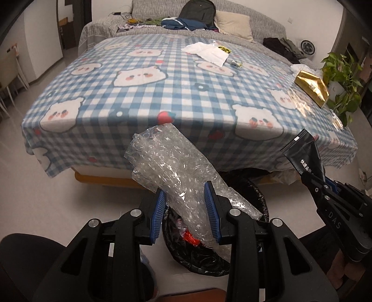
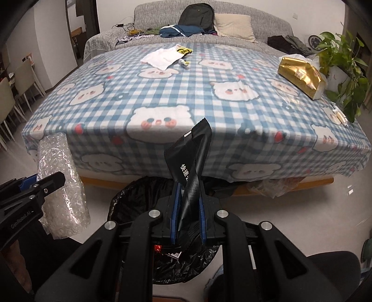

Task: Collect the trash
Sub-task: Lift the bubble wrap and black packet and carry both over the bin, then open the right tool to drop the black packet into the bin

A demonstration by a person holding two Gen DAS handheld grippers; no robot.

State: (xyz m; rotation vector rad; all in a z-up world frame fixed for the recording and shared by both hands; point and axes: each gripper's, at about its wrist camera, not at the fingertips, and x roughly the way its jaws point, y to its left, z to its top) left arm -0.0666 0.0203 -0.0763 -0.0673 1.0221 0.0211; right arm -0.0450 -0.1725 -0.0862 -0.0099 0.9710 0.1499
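My left gripper (image 1: 186,204) is shut on a roll of clear bubble wrap (image 1: 172,167) and holds it above the black-lined trash bin (image 1: 258,197). The bubble wrap also shows in the right wrist view (image 2: 60,185). My right gripper (image 2: 188,209) is shut on a black foil packet (image 2: 188,162) with white print, above the same bin (image 2: 130,197). The packet shows at the right of the left wrist view (image 1: 304,153). Red trash lies inside the bin (image 1: 191,239).
A table with a blue checked bear cloth (image 2: 186,93) stands just ahead. On it lie a white paper (image 2: 162,57), a yellow wrapper (image 2: 183,50), a gold tissue pack (image 2: 302,74) and clear film (image 1: 300,102). A potted plant (image 2: 341,60) and a grey sofa (image 2: 209,14) stand behind.
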